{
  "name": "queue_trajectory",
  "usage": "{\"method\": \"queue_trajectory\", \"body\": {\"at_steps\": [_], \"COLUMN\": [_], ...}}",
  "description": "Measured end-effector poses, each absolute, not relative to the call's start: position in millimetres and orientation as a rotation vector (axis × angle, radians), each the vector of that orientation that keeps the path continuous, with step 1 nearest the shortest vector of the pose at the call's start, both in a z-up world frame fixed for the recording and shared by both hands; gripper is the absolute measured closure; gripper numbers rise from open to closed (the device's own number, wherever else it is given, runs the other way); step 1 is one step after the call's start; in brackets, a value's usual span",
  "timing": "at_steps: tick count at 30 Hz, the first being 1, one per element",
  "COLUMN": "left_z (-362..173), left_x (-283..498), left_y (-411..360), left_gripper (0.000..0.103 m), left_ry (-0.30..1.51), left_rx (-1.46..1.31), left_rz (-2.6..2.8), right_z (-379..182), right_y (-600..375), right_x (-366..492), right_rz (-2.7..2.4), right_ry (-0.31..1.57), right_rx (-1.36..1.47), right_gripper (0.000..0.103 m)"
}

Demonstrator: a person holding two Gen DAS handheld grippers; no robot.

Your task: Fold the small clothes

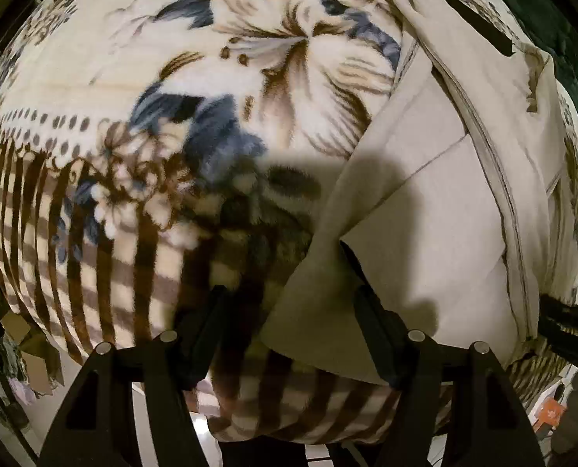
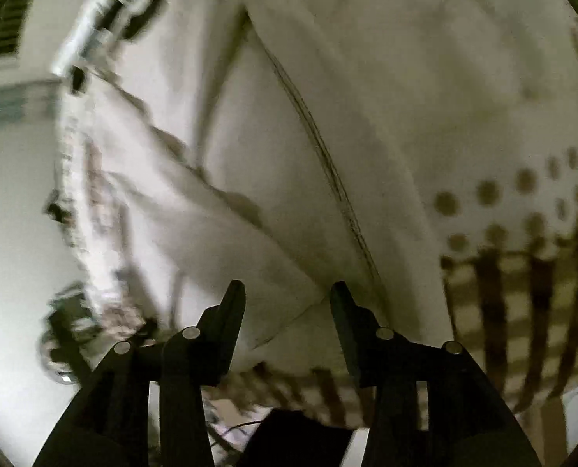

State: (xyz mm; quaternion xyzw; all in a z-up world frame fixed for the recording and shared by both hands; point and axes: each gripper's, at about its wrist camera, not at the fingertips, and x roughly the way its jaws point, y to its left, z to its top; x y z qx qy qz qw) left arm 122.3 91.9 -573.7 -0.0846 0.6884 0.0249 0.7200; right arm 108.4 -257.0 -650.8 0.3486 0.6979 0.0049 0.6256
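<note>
A beige pair of small trousers [image 1: 444, 210] lies on a floral blanket [image 1: 172, 78], running from the top right down to the near edge. My left gripper [image 1: 289, 292] is open, its jaws wide apart over the garment's near corner and the blanket, holding nothing. In the right wrist view the same beige garment [image 2: 289, 155] fills the middle, with a dark seam running down it. My right gripper [image 2: 287, 292] is open just above the garment's near hem, empty. The right view is blurred.
The blanket's striped and dotted border [image 2: 522, 272] hangs over the near edge of the surface. A black strap [image 1: 480, 19] lies across the garment's far end. Cardboard scraps [image 1: 28, 346] and floor show below left.
</note>
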Motion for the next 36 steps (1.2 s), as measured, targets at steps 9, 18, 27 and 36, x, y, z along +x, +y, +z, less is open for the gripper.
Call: {"method": "queue_trajectory", "body": {"at_steps": [9,18,27,36], "left_z": [-577,-583,-582,-555], "left_x": [127,125,116,121], "left_y": [78,76,77,108], "left_gripper": [0.039,0.055,0.099,0.1], "left_ry": [1.533,1.53,1.539,1.529], "left_rx": [-0.171,-0.194,-0.336,-0.551], "left_rz": [0.039,0.011,-0.028,-0.007], "right_z": [-615,-599,-652,-619], "right_y": [-249,-290,-319,-336], "right_x": [96,86,62,48], "right_rz": [-0.093,-0.087,-0.144,-0.123], "right_ry": [1.504,1.504,1.615,1.541], "right_rx": [0.598,0.656,0.822,0.879], "right_gripper": [0.099,0.056,0.07,0.101]}}
